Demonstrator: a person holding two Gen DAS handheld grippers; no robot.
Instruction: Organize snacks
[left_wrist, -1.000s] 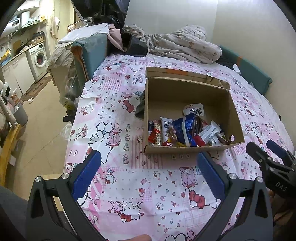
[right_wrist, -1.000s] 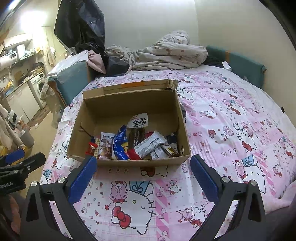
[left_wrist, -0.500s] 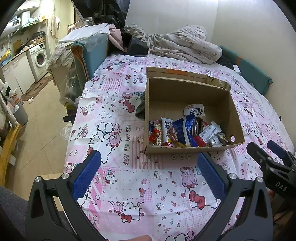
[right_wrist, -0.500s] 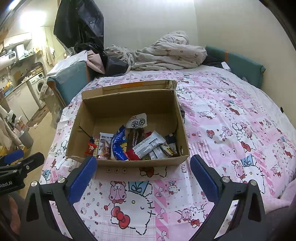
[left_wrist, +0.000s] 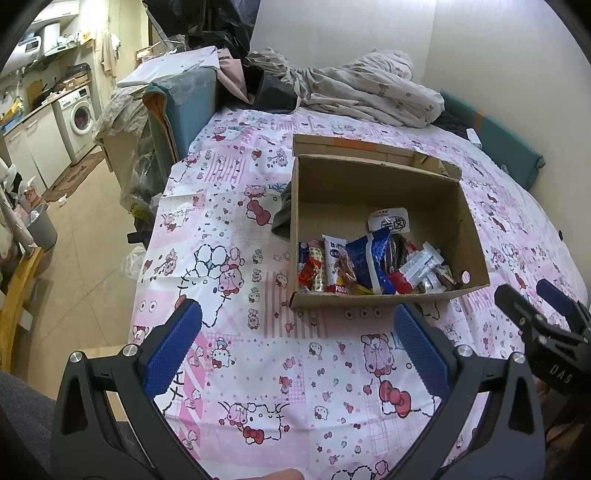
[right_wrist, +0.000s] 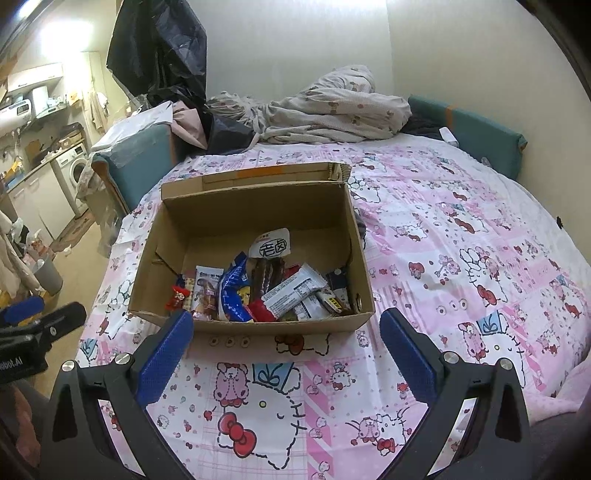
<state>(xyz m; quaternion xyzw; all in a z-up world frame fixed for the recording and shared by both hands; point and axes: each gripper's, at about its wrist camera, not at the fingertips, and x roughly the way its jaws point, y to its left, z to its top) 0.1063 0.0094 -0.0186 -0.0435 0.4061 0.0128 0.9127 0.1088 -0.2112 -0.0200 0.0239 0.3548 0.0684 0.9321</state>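
Open-topped cardboard box (right_wrist: 258, 328), snacks (right_wrist: 273, 291) crowding near wall, back half free

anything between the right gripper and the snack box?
Only bare patterned bedsheet lies between the open right gripper and the cardboard box, as the right wrist view shows.

Cardboard box (right_wrist: 255, 218): open-topped, upright on pink bedsheet. Wrapped snacks (right_wrist: 266, 291): assorted, lay heaped against its near wall.
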